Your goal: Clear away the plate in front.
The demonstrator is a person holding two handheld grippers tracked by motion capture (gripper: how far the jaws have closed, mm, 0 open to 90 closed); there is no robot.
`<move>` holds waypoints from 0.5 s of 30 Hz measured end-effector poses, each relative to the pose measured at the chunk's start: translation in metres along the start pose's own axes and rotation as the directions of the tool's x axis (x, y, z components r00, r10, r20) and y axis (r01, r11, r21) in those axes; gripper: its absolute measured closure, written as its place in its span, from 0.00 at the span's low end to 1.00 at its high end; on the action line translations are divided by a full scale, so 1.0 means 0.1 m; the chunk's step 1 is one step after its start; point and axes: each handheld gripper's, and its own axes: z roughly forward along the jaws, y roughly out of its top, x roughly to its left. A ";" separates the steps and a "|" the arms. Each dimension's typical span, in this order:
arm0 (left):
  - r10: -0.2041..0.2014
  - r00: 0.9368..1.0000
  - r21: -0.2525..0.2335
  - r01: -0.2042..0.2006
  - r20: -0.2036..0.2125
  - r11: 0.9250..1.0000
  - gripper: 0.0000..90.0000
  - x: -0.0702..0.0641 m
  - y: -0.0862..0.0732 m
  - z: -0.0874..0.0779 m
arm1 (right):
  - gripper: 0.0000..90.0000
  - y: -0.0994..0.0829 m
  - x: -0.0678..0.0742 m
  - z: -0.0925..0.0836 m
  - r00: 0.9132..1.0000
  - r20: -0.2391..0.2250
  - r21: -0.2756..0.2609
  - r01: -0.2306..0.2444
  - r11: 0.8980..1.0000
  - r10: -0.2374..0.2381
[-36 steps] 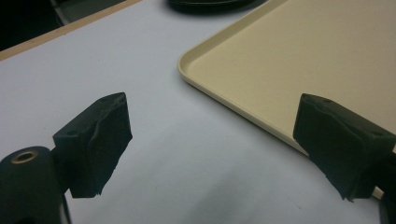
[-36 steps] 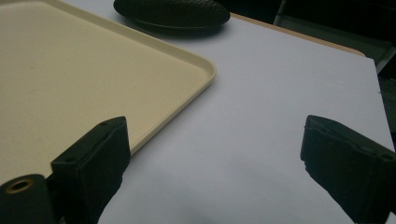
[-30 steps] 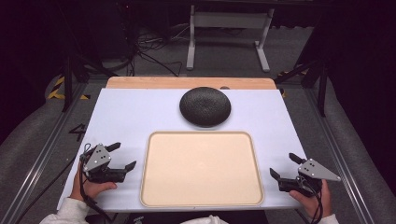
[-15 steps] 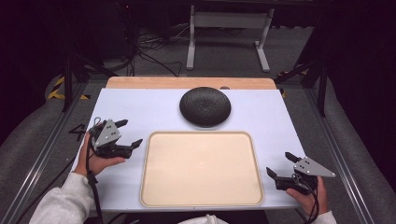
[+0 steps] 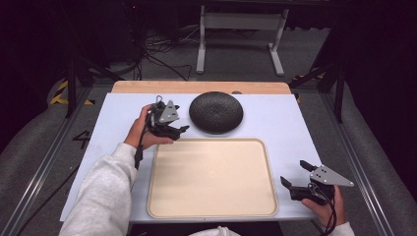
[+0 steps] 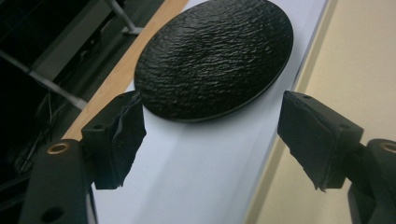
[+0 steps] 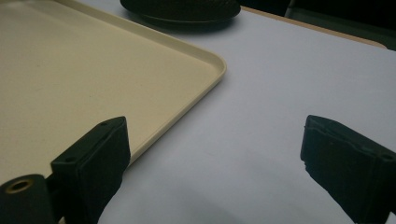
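Black plate (image 7: 180,11) cut off by the top edge in the right gripper view, beige tray (image 7: 70,79) running off its left edge — near desk (image 5: 295,128) edge hidden behind a grey sleeve (image 5: 98,196)

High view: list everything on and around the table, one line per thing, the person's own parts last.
plate: 1, black, textured, upside down at the far middle of the mat, beyond the tray
tray: 1, cream, bare, near middle of the mat
mat: 1, pale blue-white, covers most of the table
table: 1, wooden, far edge shows beyond the mat
frame: 1, grey metal, on the floor behind the table
cables: several, black, on the floor at far left
left gripper: 1, black, jaws open and just been closing, nothing between them, beside the plate's left edge
right gripper: 1, black, jaws open, right of the tray
sleeve: 1, grey, on the left arm
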 end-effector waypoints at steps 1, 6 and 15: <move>0.000 1.000 0.000 0.000 0.000 1.000 0.27 0.00 0.00 0.00 | 0.10 0.00 0.00 0.00 1.000 0.000 0.000 0.000 1.000 0.000; 0.088 0.995 0.094 -0.091 0.037 0.991 0.28 -0.10 0.09 0.39 | 0.10 -0.01 -0.01 -0.01 1.000 -0.002 -0.002 -0.003 1.000 0.003; 0.204 0.979 0.219 -0.204 0.022 0.954 0.39 -0.20 0.10 0.74 | 0.10 -0.01 -0.01 -0.01 1.000 -0.003 0.000 -0.004 1.000 0.004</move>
